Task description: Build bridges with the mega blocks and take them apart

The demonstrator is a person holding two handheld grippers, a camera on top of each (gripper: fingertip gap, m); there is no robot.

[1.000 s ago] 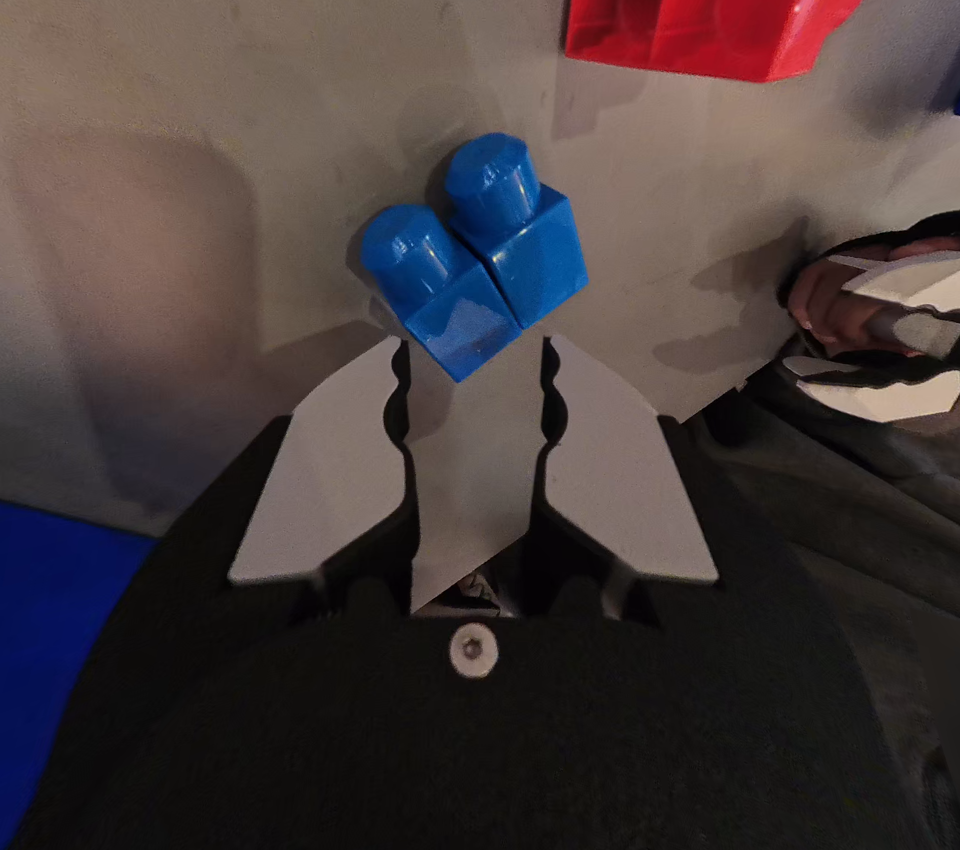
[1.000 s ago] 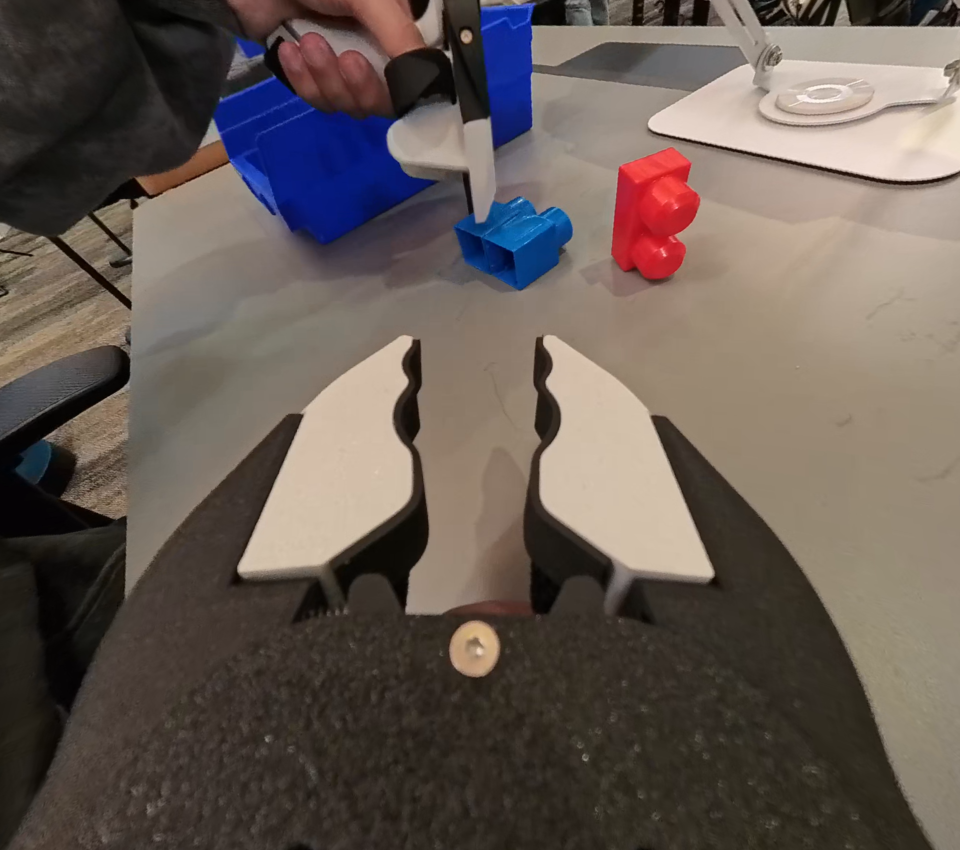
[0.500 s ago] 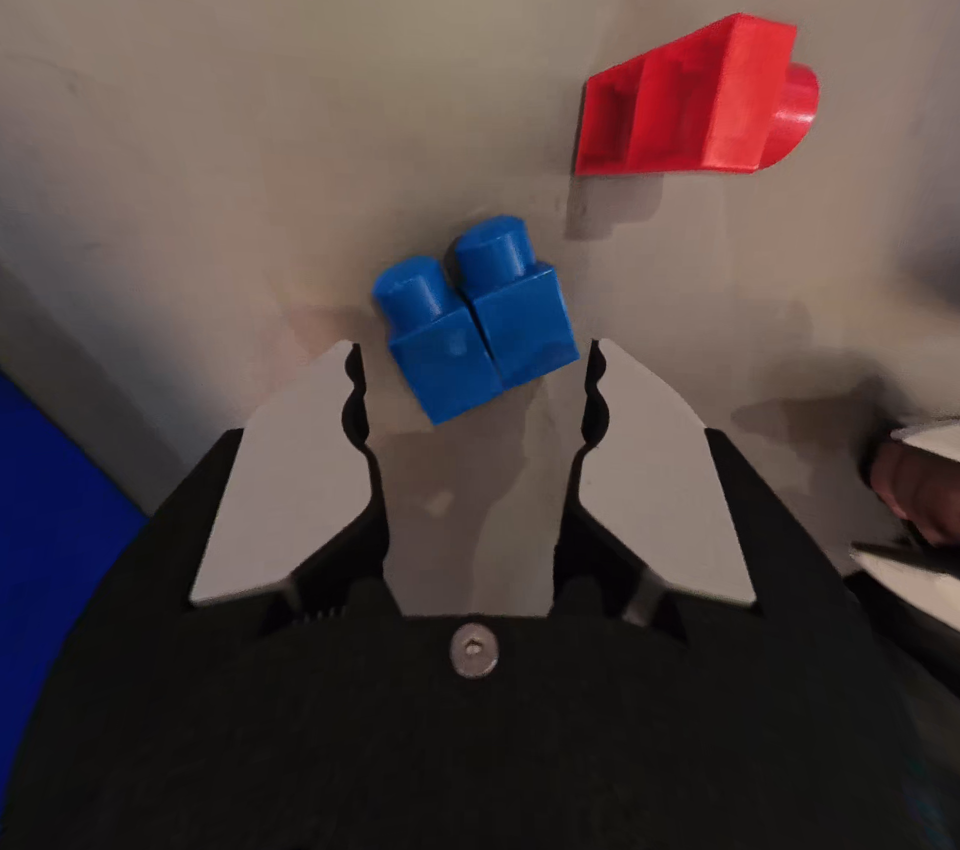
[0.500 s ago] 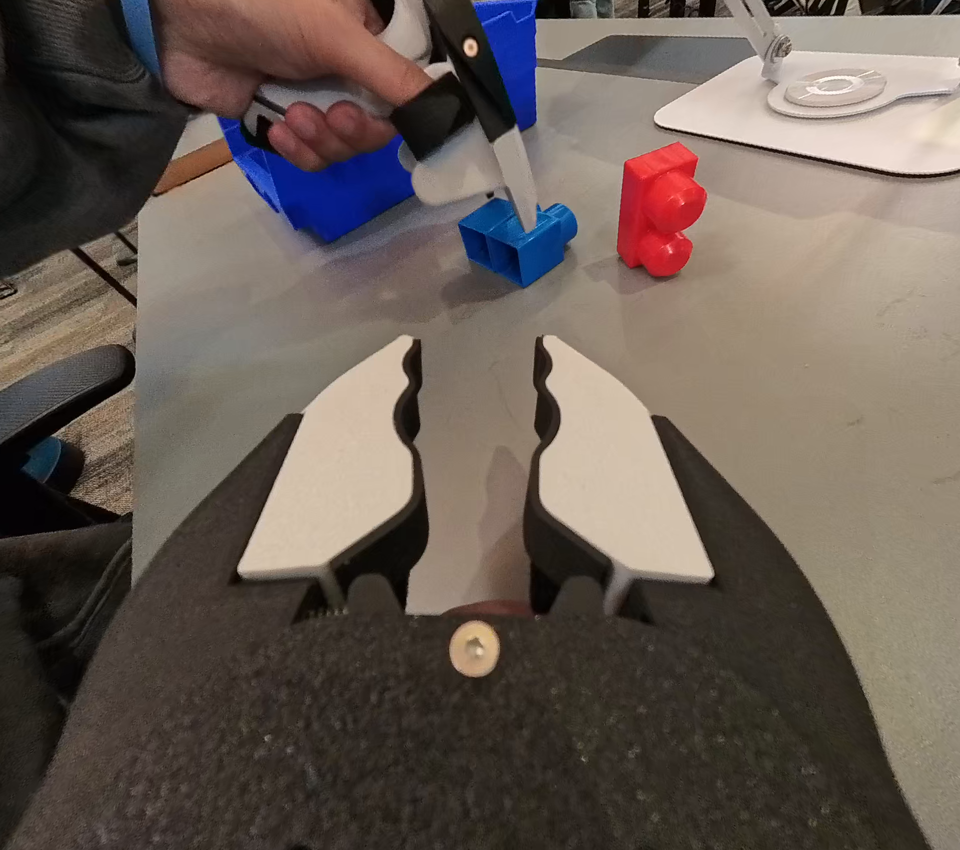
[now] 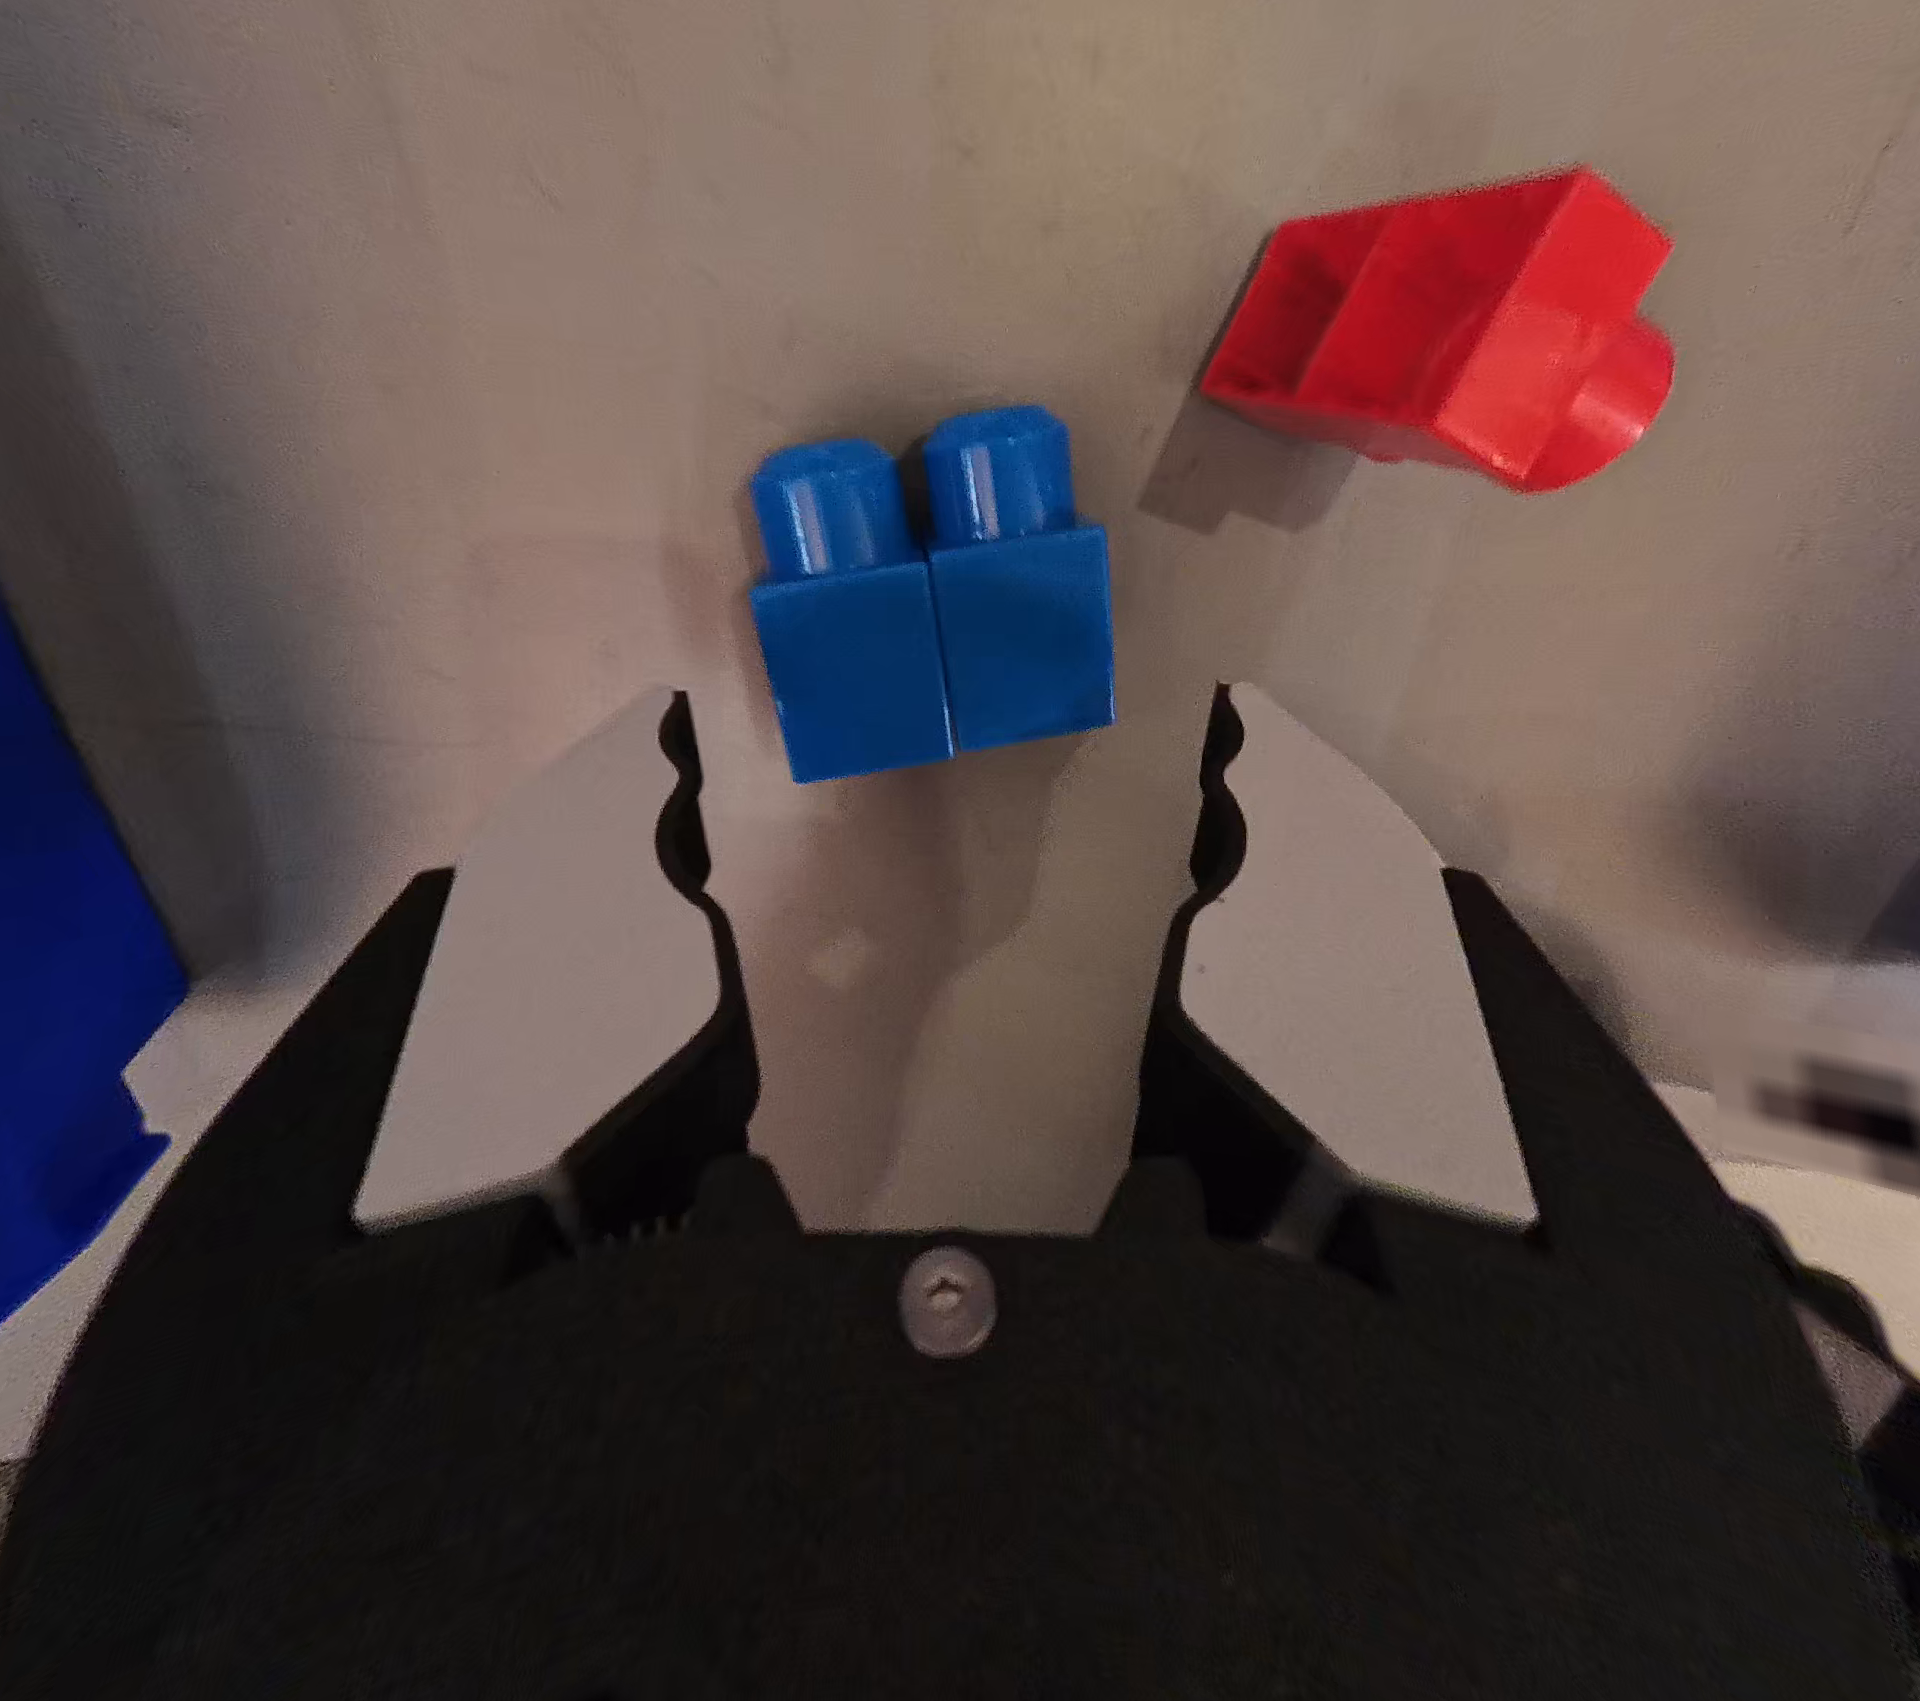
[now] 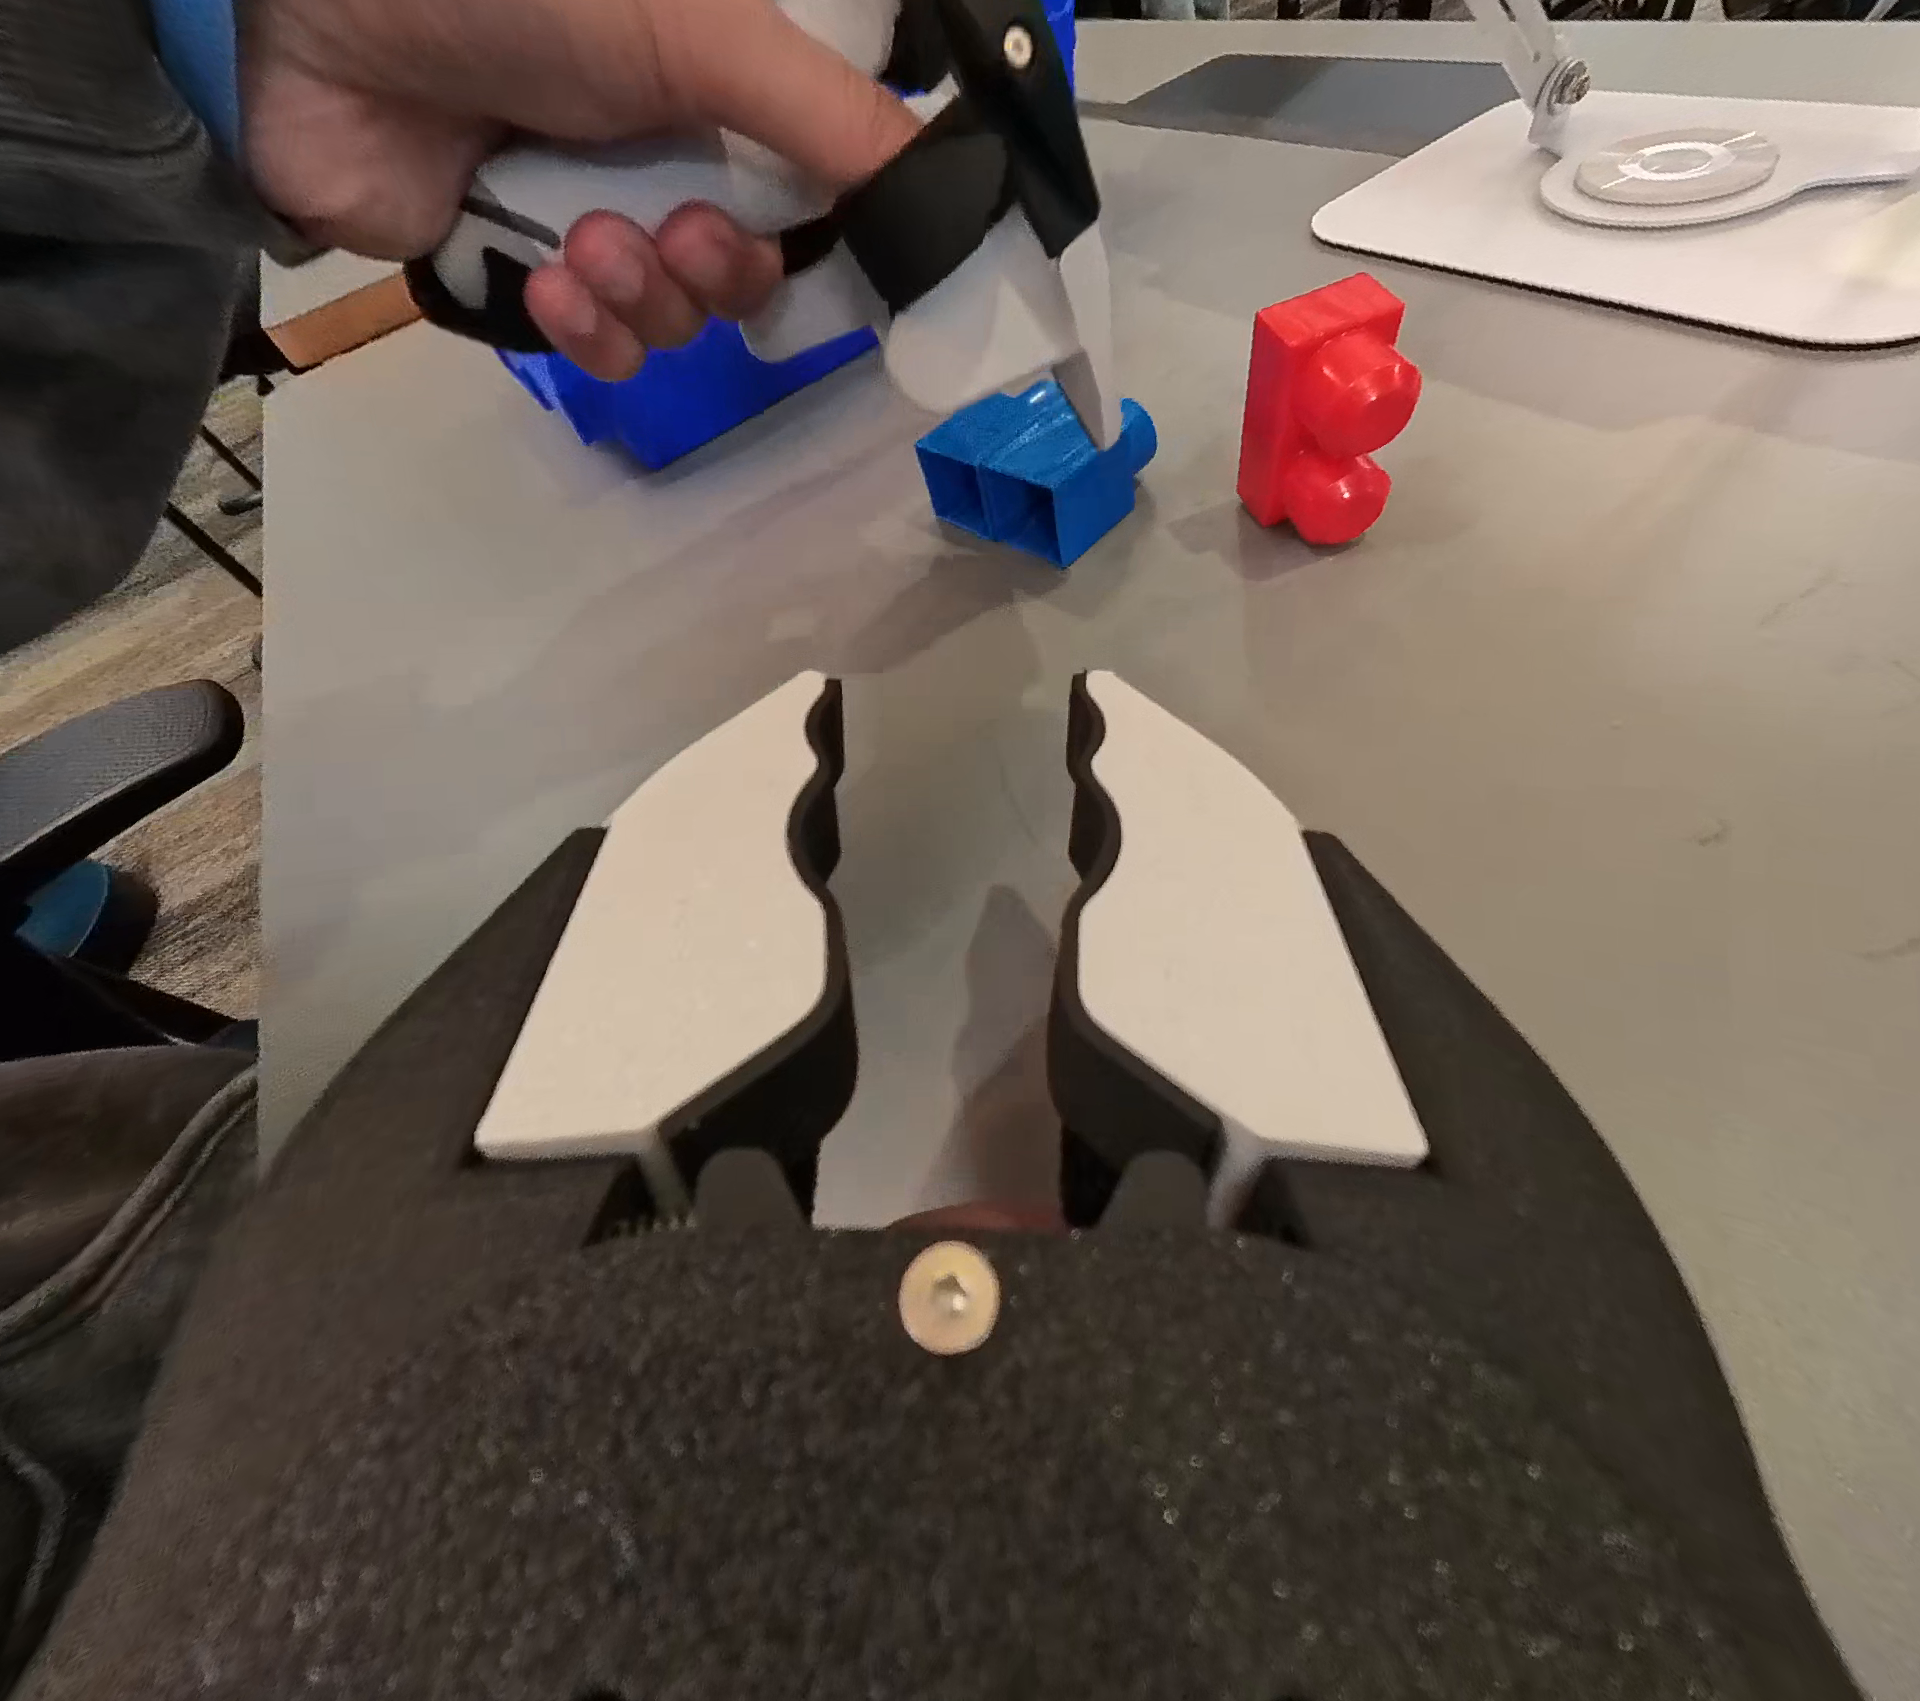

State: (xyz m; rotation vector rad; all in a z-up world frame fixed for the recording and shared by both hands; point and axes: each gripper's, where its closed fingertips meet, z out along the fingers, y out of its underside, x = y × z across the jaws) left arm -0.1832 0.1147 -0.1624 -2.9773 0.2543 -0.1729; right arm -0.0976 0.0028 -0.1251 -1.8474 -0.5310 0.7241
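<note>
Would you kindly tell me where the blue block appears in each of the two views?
Left wrist view: blue block at centre, just ahead of the open jaws.
Right wrist view: upper middle, lying on its side under the left gripper.
Shared landmark: red block, to its right in both.

two-stud block [image 6: 1034,472] lies left of taller block [image 6: 1320,415].

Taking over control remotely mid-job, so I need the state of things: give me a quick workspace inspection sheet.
Surface: grey table, bare in front.
Job's things: blue block and red block, both on their sides, apart.
Clutter: blue bin; white stand base.
Grippers: left gripper open, angled down at the blue block; right gripper open, empty.
Cables: nothing seen.
Surroundings: office chair, people behind.
</note>
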